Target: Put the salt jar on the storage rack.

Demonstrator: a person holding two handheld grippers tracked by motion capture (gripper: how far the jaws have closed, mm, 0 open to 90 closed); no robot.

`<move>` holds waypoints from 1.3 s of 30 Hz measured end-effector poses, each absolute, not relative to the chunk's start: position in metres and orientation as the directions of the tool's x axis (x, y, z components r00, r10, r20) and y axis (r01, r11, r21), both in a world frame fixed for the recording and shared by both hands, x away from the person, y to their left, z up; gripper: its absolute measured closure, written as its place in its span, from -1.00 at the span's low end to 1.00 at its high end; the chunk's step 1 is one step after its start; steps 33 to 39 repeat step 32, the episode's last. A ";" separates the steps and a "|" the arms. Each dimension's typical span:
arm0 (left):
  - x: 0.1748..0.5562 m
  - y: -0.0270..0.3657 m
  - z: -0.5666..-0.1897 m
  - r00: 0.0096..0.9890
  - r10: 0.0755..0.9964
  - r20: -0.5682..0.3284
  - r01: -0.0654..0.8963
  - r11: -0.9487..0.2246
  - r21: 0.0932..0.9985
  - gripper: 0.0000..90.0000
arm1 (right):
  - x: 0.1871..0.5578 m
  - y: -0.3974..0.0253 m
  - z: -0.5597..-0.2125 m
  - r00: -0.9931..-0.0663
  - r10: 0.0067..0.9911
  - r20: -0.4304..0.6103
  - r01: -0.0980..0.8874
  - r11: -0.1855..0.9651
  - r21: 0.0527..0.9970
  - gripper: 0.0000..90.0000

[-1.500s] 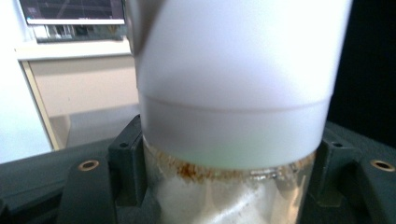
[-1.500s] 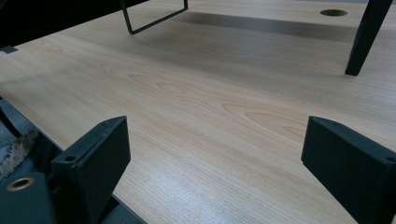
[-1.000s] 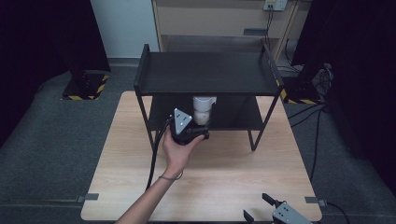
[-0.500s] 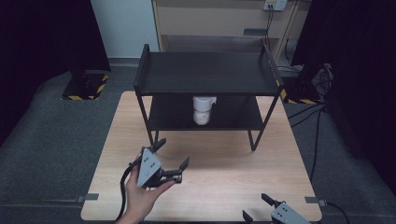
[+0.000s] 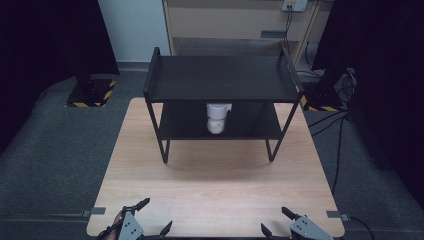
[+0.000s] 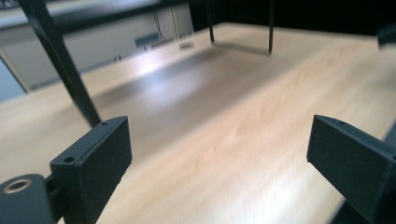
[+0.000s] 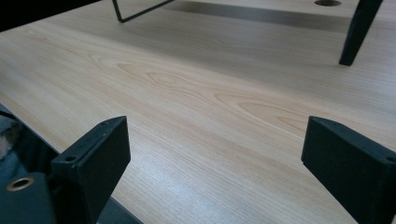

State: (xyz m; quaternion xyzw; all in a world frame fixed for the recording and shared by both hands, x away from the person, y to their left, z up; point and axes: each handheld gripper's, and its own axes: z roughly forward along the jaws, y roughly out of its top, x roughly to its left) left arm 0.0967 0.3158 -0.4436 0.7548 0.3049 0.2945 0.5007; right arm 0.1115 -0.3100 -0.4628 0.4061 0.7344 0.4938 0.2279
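Observation:
A white cup-like object stands on the lower shelf of a black two-tier metal rack at the back of the wooden table. My left gripper sits at the table's front edge, left of centre, open with nothing between its jaws. The right gripper rests at the front edge on the right, also open and empty. In the left gripper view the gripper faces blurred tabletop and the rack's leg. In the right gripper view the gripper faces bare wood and a rack foot.
Grey carpet surrounds the table. A black stand with yellow-black striped base is at the back left, and cables run along the floor at the right. A wooden cabinet stands behind the rack.
The left gripper pulled back from the cup on the rack's lower shelf to the table's front edge, leaving the cup on the shelf. The right gripper stayed put.

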 end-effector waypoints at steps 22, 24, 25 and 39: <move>0.124 0.328 -0.435 0.635 0.772 0.028 0.384 -0.347 0.855 -0.84 | 0.116 -0.308 -0.465 -0.512 0.857 0.052 0.418 0.196 0.887 -0.82; 0.126 0.327 -0.435 0.642 0.767 0.019 0.393 -0.350 0.850 -0.83 | 0.116 -0.308 -0.465 -0.512 0.857 0.053 0.419 0.195 0.887 -0.82; 0.127 0.326 -0.436 0.643 0.766 0.015 0.397 -0.350 0.848 -0.83 | 0.116 -0.309 -0.465 -0.512 0.857 0.054 0.417 0.194 0.888 -0.82; 0.129 0.324 -0.436 0.643 0.766 0.008 0.407 -0.351 0.843 -0.83 | 0.116 -0.309 -0.464 -0.520 0.853 0.053 0.410 0.194 0.891 -0.82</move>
